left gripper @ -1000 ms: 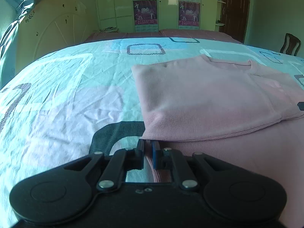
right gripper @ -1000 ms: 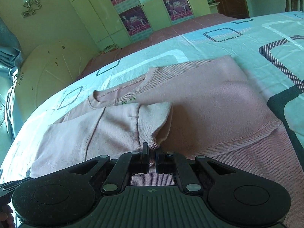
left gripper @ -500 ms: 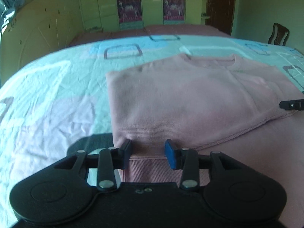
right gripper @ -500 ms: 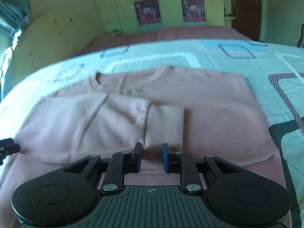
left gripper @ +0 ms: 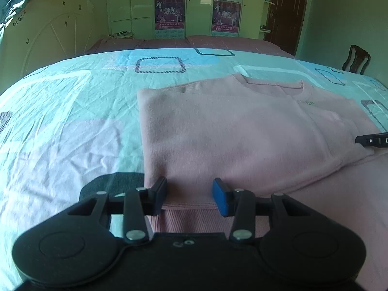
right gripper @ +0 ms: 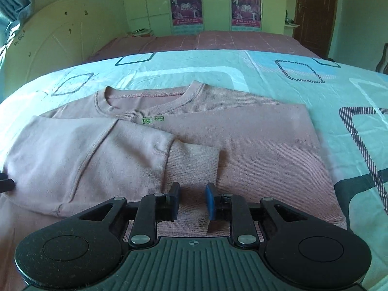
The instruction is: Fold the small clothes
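Your left hand-held gripper (left gripper: 189, 195) and right hand-held gripper (right gripper: 192, 200) both gape empty over the pink sweatshirt (right gripper: 242, 145) on the bed (left gripper: 60, 121).

A pink sweater (right gripper: 242, 145) lies flat mid-frame on the patterned bedsheet (right gripper: 291, 72), collar toward the top, left sleeve (right gripper: 109, 157) folded across its chest.
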`<action>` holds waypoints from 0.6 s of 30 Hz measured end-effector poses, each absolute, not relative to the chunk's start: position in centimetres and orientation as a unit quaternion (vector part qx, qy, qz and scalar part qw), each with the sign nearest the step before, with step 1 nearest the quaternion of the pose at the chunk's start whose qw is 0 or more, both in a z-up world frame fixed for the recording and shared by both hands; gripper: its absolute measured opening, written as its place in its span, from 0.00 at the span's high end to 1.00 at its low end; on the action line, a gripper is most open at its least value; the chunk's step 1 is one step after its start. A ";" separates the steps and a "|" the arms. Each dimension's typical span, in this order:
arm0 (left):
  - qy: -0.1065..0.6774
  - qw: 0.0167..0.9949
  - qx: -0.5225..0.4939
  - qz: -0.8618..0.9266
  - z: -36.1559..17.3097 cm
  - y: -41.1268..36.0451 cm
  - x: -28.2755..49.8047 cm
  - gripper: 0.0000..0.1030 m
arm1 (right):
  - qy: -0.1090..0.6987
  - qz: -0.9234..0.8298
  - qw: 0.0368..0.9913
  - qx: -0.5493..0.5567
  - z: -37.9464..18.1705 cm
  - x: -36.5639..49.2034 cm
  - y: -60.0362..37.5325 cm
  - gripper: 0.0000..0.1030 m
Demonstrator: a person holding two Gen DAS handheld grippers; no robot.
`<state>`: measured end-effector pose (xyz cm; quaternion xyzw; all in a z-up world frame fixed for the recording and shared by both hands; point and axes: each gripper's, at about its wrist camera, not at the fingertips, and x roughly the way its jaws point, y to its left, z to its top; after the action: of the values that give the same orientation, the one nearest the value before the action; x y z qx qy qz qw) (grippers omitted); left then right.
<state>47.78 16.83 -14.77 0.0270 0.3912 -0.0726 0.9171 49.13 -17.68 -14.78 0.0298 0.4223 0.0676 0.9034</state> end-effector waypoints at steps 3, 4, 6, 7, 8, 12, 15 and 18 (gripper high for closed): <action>0.404 0.912 0.013 -0.066 -14.3 16.8 47.5 0.61 | 0.423 0.067 0.902 0.044 -14.9 48.5 -18.6 0.79; 0.405 0.912 0.012 -0.062 -13.9 16.8 47.6 0.61 | 0.420 0.063 0.904 0.050 -14.7 48.4 -18.8 0.79; 0.366 0.928 0.040 -0.059 -12.5 16.2 47.2 0.56 | 0.401 0.055 0.912 0.063 -13.8 48.2 -19.3 0.79; 0.349 0.933 0.059 -0.062 -12.1 15.7 47.2 0.47 | 0.389 0.056 0.917 0.070 -13.4 48.2 -19.5 0.79; 0.344 0.934 0.076 -0.064 -12.1 15.3 47.7 0.41 | 0.379 0.060 0.920 0.076 -13.0 48.5 -19.4 0.79; 0.411 0.906 0.068 -0.068 -14.5 15.5 51.0 0.34 | 0.388 0.088 0.915 0.070 -13.5 50.5 -18.0 0.79; 0.380 0.920 0.073 -0.068 -13.1 15.1 51.8 0.37 | 0.408 0.072 0.910 0.019 -14.5 51.9 -16.9 0.79; 0.360 0.925 0.084 -0.089 -12.5 14.5 54.2 0.35 | 0.385 0.070 0.920 0.025 -13.5 52.8 -17.2 0.79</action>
<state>54.16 14.48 -12.45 0.0839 0.3597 -0.0888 0.9250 52.85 -17.18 -13.52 0.0250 0.3853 0.0700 0.9198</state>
